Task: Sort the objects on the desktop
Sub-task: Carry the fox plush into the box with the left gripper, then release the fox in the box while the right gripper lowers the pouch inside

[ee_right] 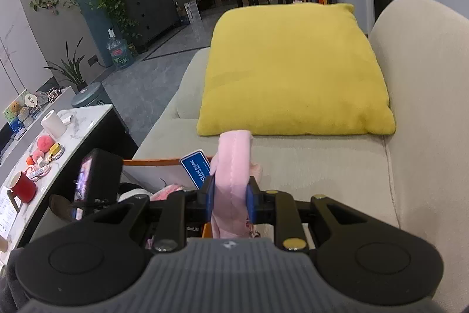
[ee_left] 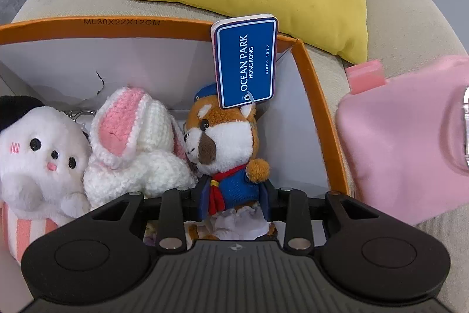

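While the left gripper (ee_left: 234, 197) pinches the red panda plush (ee_left: 227, 145) low inside the orange box (ee_left: 319, 119), right of the crocheted rabbit (ee_left: 137, 143), it should settle it before spreading its fingers; the right gripper (ee_right: 230, 200) pinches a pink plush item (ee_right: 233, 166), waiting right of the box.

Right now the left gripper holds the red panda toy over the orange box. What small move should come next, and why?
Probably lower it a little more, then open. The left gripper is shut on the red panda toy, which already sits inside the orange box beside the crochet rabbit, with free floor to its right. The right gripper should wait with the pink plush item.
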Available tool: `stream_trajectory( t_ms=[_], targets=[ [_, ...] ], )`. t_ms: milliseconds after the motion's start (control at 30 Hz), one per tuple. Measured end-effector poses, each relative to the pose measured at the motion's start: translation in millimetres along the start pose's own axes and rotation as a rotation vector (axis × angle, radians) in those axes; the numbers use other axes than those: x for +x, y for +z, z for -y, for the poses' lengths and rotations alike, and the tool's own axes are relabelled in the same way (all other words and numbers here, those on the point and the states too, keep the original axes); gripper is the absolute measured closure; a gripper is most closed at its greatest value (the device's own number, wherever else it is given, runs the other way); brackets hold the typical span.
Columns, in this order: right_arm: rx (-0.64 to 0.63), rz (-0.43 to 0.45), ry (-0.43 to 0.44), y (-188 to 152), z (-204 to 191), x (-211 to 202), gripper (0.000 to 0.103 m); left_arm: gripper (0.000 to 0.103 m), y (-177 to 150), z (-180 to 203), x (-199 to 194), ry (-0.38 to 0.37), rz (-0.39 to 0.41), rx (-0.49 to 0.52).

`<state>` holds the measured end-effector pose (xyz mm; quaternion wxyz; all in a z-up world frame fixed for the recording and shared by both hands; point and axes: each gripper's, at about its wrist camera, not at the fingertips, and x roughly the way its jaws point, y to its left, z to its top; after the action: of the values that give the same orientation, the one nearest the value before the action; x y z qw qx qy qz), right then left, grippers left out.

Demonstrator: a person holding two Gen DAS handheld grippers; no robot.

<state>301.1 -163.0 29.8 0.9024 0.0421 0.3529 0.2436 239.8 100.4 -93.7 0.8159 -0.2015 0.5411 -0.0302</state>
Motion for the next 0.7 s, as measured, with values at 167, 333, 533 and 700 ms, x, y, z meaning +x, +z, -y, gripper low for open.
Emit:
stream_trajectory(
  t_ms=[167, 333, 533, 700],
  targets=[
    [-0.014, 0.021, 0.016, 1.0, -11.6, -16.6, 0.08, 0.046, -3.1, -1.8, -23.5, -0.028, 0.04, 0.038],
    [-0.022, 0.025, 0.037, -3.8, -28.8, -34.5, 0.08, 0.041, -21.9, 3.6, -65.6, -0.02, 0.114, 0.067],
    [-0.05, -0.011, 0.023, -26.2, -62.8, -38.5, 0.08, 0.058, -42.3, -7.8, -112.1, -0.034, 0.182, 0.047],
    [-0.024, -0.085, -0.018, -50.9, -78.6, -21.3, 0.08, 0.062, -53.8, -20.4, -120.7, -0.049, 0.195, 0.051]
  ],
)
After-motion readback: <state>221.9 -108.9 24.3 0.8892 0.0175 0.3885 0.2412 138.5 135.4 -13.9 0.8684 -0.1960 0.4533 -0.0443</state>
